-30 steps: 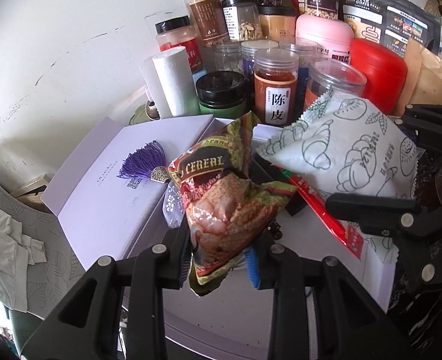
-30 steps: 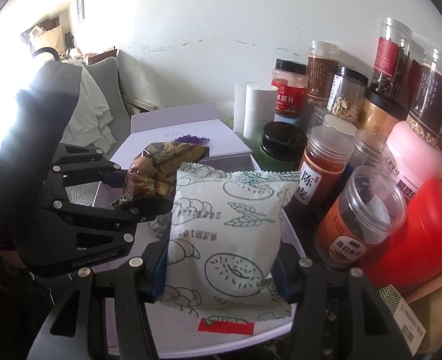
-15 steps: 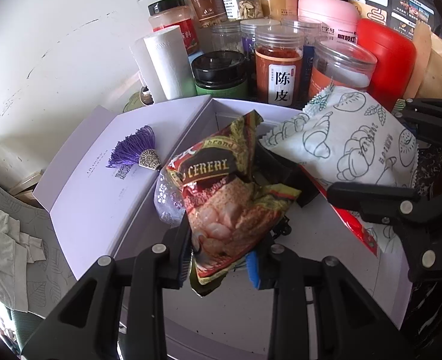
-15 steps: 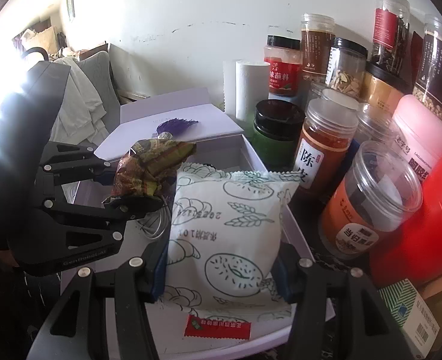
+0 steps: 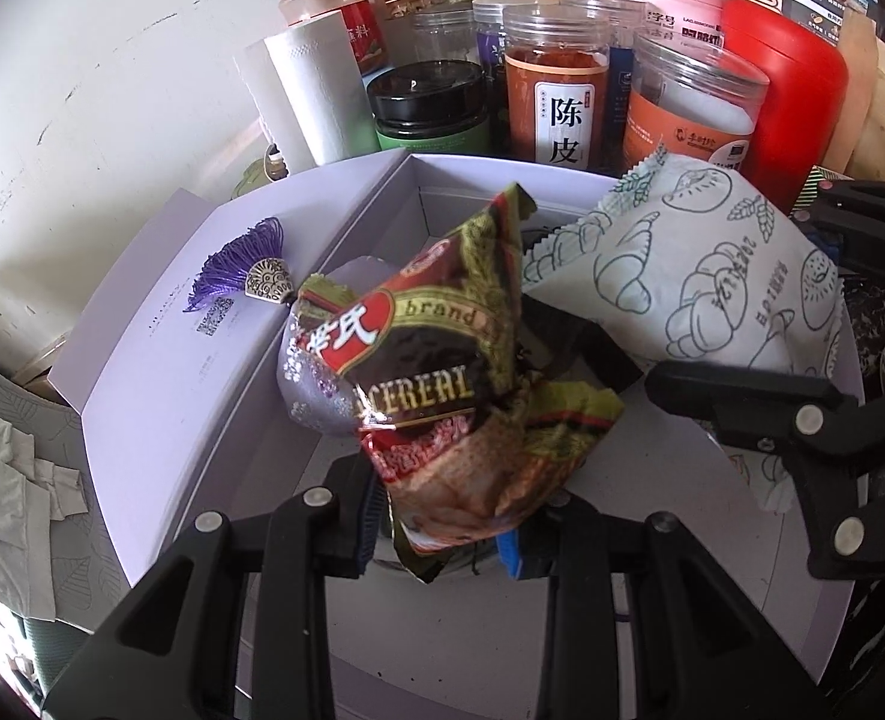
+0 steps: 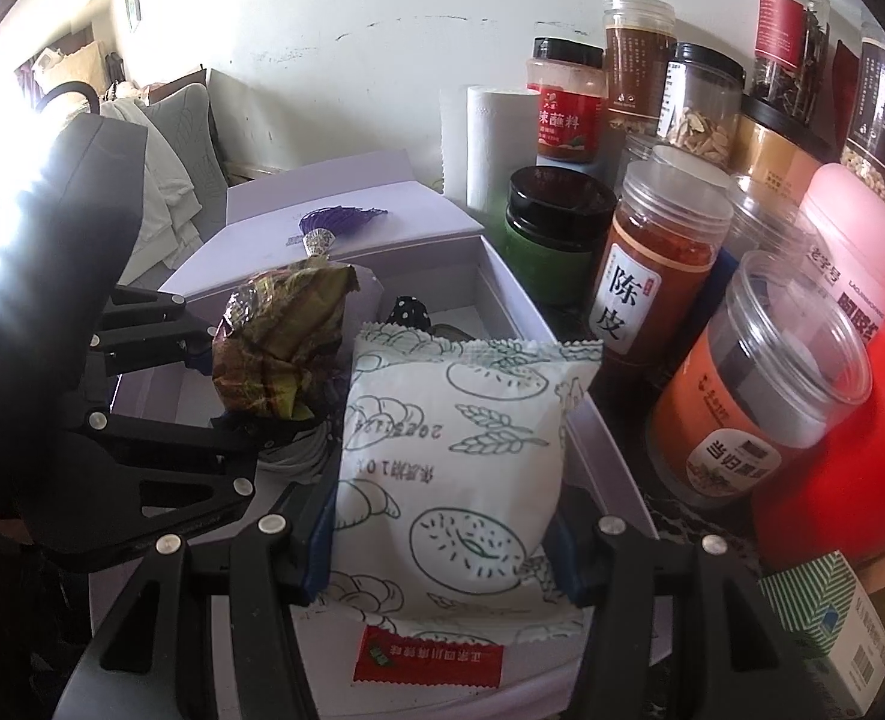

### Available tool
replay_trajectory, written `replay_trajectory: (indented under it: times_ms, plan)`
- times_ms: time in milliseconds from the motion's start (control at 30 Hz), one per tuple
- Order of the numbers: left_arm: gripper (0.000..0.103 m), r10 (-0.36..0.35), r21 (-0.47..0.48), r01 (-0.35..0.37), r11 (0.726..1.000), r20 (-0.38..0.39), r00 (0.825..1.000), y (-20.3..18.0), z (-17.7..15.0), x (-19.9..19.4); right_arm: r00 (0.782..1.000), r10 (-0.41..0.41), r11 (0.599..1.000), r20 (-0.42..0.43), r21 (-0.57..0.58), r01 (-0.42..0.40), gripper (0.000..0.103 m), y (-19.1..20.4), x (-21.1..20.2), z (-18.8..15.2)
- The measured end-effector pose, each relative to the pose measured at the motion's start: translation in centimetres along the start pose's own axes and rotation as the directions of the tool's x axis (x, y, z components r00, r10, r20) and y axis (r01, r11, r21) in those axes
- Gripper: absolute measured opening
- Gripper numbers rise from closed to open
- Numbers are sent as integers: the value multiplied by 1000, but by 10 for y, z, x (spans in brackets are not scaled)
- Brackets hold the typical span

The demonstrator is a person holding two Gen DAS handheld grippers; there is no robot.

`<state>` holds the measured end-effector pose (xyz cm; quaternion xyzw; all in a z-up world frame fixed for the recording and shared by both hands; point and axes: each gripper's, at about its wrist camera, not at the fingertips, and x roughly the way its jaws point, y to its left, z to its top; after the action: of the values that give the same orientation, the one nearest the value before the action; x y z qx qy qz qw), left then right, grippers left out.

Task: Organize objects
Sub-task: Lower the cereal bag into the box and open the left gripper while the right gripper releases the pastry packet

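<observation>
Over the open box (image 5: 418,174), the left gripper (image 5: 442,531) pinches a crumpled cereal packet (image 5: 454,396) while the right gripper (image 6: 442,546) clamps a white snack pouch (image 6: 460,438). Released together, the crowded packets may collide and spill over the box's rim toward the jars (image 6: 658,264).

cereal bag (image 5: 460,396): crumpled, brown-green, held over the open box (image 5: 214,372).
bread packet (image 6: 448,450): white, line drawings, upright over the box.

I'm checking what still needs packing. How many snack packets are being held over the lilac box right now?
2. The cereal packet is clamped in the left hand-held gripper; the white bread-print packet is clamped in the right hand-held gripper. More may lie hidden beneath them.
</observation>
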<state>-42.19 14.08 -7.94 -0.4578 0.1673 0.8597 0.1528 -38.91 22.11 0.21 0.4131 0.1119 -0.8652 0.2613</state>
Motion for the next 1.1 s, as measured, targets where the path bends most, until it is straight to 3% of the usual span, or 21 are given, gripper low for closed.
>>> replay_trajectory:
  times_ms: [300,367,567,700,1100]
  plan:
    - [30,7,-13,-7,1000,8,1000,-1,2,-7,1000,-9,1000,-21,11,9,58,-2,1,0]
    - [31,8,-12,-8,1000,20,1000,-1,3,-10,1000,-20,1000,-19,8,20,63,-1,-2,-1]
    - [39,41,-12,-41,999,43,998,0,5,-20,995,-98,995,-24,-8,97,64,1,-7,0]
    - [51,70,-24,-68,997,69,995,3,8,-28,993,-118,993,-18,-10,118,65,0,-9,1]
    - [51,77,-58,-72,996,101,992,8,5,-44,987,-150,989,58,10,150,65,-3,-30,2]
